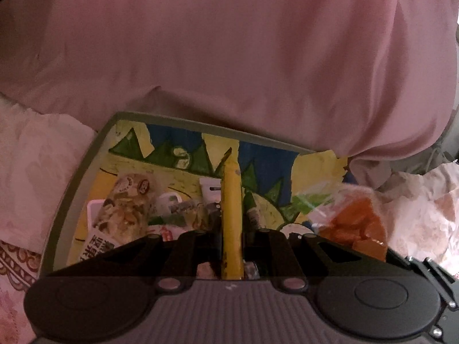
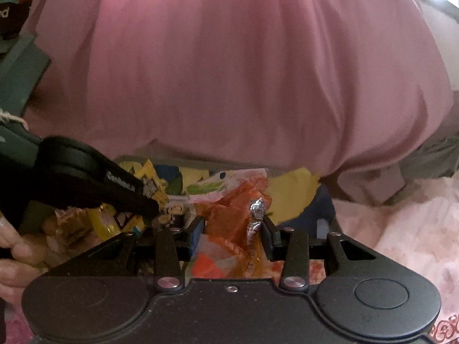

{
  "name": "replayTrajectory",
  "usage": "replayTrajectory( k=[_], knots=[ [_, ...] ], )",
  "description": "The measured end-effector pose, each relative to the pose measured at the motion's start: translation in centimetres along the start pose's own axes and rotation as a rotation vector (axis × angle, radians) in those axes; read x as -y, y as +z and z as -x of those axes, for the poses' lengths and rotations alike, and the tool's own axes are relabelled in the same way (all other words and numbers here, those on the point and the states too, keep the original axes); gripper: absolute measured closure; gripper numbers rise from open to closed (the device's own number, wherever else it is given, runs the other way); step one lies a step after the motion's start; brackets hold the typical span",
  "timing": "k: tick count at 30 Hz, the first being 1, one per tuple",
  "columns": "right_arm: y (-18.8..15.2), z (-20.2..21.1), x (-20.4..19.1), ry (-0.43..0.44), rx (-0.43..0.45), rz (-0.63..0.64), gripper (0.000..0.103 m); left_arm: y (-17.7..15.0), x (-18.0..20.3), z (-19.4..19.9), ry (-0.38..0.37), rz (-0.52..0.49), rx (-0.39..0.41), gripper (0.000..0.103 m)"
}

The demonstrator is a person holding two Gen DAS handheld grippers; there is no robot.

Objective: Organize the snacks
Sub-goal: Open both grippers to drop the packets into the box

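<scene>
Left wrist view: left gripper (image 1: 231, 229) pinches a yellow packet (image 1: 231, 197); right gripper (image 2: 233, 229) clamps an orange bag (image 2: 229, 215), whose slippery film may slide out.

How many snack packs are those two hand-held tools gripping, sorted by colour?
Yellow: 1, the yellow stick pack pinched in the left tool.
Orange: 1, the orange bag between the fingers of the right tool.
Total: 2 packs held. Other snacks lie loose on the painted tray.
</scene>
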State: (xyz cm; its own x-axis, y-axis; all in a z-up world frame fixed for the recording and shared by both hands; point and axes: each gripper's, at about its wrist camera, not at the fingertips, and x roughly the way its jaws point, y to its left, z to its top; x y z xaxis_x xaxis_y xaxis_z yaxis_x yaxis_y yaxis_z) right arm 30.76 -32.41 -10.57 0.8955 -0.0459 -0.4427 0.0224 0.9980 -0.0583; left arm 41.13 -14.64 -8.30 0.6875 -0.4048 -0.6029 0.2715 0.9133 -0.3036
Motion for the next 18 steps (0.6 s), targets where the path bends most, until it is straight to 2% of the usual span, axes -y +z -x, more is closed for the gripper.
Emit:
replayTrajectory(
  k=[6,12,16,18],
  knots=[
    [-0.5,-0.1,-0.7,0.009,-0.033,-0.001,0.058,0.2,0.0,-0.2,0.041,-0.014,-0.026,0.090],
    [-0.7,-0.2,-0.9,0.005,-0.040,-0.001,0.050,0.4,0.4,0.7,0.080,-0.063,-0.042,0.078],
    [-0.1,1.1,-1.2,0.007,-0.014,0.005,0.043,0.5,-0.2,1.9,0.084,-0.033,-0.042,0.063],
    [0.4,1.9,-1.0,0.010,0.006,-0.010,0.033,0.6,-0.6,2.8,0.086,-0.012,-0.027,0.049]
  ],
)
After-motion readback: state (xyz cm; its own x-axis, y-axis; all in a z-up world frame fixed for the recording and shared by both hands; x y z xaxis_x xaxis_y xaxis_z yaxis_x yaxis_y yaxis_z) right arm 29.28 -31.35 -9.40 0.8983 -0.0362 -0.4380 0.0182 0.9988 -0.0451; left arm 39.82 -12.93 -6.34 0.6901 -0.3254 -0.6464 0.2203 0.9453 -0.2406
